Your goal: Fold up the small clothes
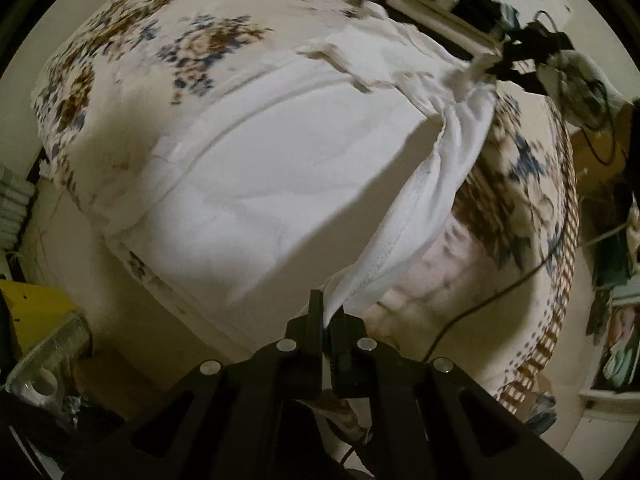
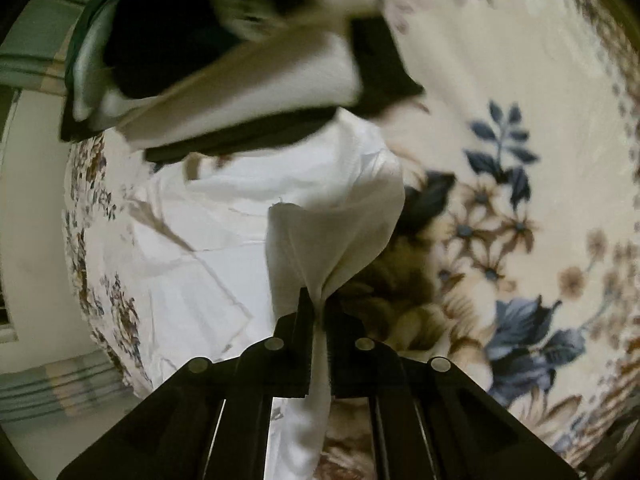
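Observation:
A white garment lies spread on a floral bedspread. My left gripper is shut on one corner of it, and the cloth rises taut from the jaws up to the right. My right gripper is shut on another corner of the white garment, which bunches above the jaws and hangs through them. In the left wrist view the right gripper shows at the far upper right, pinching the garment's far edge. The lifted edge stretches between the two grippers above the flat part.
A stack of folded dark and white clothes lies on the floral bedspread beyond the garment. A black cable trails over the bed's right side. A yellow object and clutter sit on the floor at left.

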The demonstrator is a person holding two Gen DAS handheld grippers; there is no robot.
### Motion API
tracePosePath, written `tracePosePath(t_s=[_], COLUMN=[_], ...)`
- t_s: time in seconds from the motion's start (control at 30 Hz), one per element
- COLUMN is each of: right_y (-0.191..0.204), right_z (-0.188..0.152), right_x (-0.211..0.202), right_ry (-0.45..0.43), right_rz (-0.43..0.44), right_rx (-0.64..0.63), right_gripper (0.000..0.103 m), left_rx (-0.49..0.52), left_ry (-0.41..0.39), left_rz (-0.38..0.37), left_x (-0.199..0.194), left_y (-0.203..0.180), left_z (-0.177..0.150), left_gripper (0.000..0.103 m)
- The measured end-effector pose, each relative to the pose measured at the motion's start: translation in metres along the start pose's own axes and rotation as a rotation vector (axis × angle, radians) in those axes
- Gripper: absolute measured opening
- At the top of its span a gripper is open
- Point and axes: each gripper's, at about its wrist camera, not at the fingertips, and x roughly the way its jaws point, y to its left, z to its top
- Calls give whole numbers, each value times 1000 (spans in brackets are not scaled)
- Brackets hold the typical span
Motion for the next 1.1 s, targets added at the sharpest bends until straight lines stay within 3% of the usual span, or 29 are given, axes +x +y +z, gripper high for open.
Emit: tracePosePath(t_s=[0.23, 0.47, 0.63, 0.77, 0.83, 0.87, 0.9, 0.93, 0.97, 1.1], right_y=[119, 245, 279, 277, 273, 269, 266, 262, 257, 237], right_z=[7, 18, 24, 30, 31, 30, 28, 25, 19, -13], right_x=[-23, 32, 92, 122, 127, 126, 122, 118, 109, 75], right_ry=[-28, -51, -46, -30, -18, -9, -3, 4, 3, -3], right_rz=[-73, -193, -305, -337, -317, -287, -259, -235, -204, -135], right_rx=[-103, -193, -190, -161, -144, -130, -122, -113, -104, -119], right_gripper=[5, 5, 5, 5, 11, 20, 38, 47, 57, 73], left_rx=[-106, -159, -188, -215, -249, -261, -278, -288, -295, -292], left_ry=[-15, -35, 29, 115, 150, 154, 151, 147, 142, 128], left_rz=[-16, 21, 15, -12, -54, -67, -74, -77, -87, -80], left_x=[-9, 17, 74, 115, 124, 124, 120, 116, 112, 85], left_y=[82, 163, 209, 236, 251, 256, 264, 269, 273, 282], left_z=[42, 81, 98, 99, 94, 92, 88, 86, 85, 87], left_gripper=[1, 1, 1, 6, 12, 17, 28, 34, 35, 36])
